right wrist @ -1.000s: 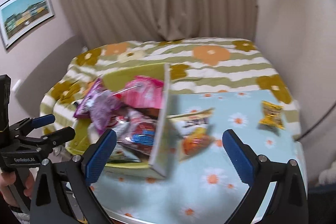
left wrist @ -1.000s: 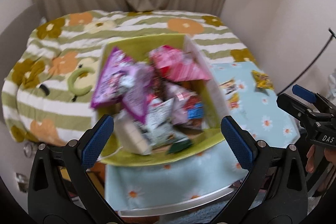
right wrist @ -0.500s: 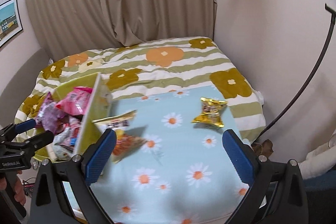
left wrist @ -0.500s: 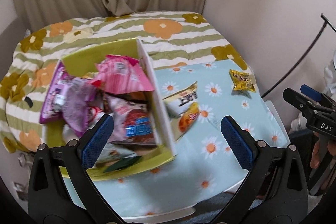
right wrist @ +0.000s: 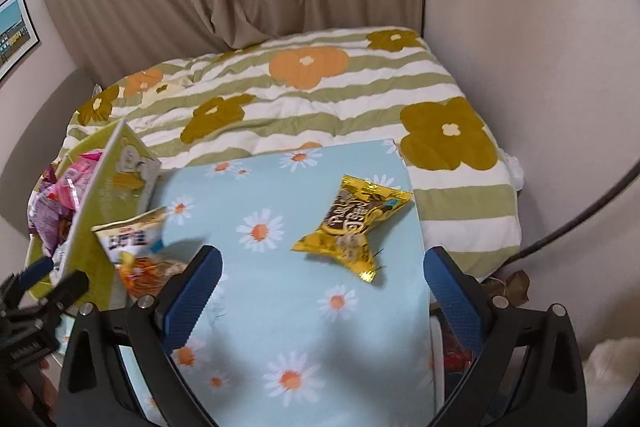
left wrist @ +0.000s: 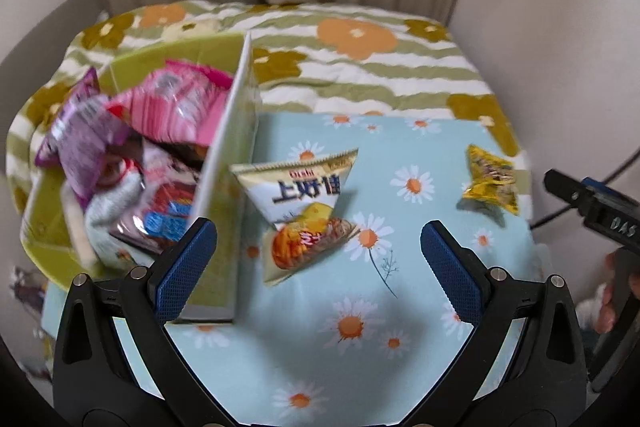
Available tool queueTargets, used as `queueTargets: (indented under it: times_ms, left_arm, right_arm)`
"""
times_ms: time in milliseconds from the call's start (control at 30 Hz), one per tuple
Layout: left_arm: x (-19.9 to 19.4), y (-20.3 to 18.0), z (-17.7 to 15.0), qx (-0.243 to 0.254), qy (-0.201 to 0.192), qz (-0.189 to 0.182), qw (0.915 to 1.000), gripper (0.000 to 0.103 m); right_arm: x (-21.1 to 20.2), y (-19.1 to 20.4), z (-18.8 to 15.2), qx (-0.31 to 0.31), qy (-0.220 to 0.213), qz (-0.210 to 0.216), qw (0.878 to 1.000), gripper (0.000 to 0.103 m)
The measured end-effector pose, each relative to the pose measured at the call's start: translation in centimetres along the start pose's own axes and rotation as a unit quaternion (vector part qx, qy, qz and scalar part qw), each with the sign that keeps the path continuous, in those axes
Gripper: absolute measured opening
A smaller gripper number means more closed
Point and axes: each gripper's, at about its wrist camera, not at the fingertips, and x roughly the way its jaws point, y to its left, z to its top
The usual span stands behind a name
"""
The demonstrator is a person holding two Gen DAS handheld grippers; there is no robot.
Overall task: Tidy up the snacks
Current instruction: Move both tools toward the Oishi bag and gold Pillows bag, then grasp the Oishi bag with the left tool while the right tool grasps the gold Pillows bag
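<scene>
Two snack packets lie loose on the daisy-print cloth (right wrist: 280, 307) while the rest are piled in the green box (left wrist: 224, 131) at its left edge. We hold both tools above the table with nothing between their fingers. Our left gripper (left wrist: 318, 267) is spread wide, its blue pads framing the white and orange chip bag (left wrist: 304, 211), which lies against the box's outer wall with one end pointing towards us. Our right gripper (right wrist: 322, 291) is equally wide, and the yellow candy packet (right wrist: 354, 223) sits just ahead of it, well apart from the box and near the cloth's right edge.

We judge the split to be deliberate: each tool faces the packet on its own side, so neither has to cross the other. The wide opening suits crinkly, puffed bags that need room before the pads close.

The box is already heaped, with a pink bag (left wrist: 176, 103) and a purple bag (left wrist: 76, 143) riding above its rim, so we reckon anything added will have to be set on top and may slide off.
</scene>
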Motion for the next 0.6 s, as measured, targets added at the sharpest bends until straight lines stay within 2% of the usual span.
queueTargets:
  times_ms: [233, 433, 600]
  left_arm:
    - [6.4, -1.3, -1.3, -0.029, 0.049, 0.055, 0.9969, 0.100]
    - [9.6, -1.2, -1.0, -0.056, 0.055, 0.090, 0.9929, 0.094]
    - [11.4, -1.3, -0.3, -0.063, 0.058, 0.108, 0.9905, 0.092]
  right_arm:
    - [5.1, -2.0, 0.5, -0.006, 0.042, 0.016, 0.999, 0.101]
    - [8.8, -3.0, 0.4, 0.006, 0.082, 0.036, 0.996, 0.101]
    - [10.6, -3.1, 0.9, 0.006, 0.090, 0.035, 0.995, 0.101]
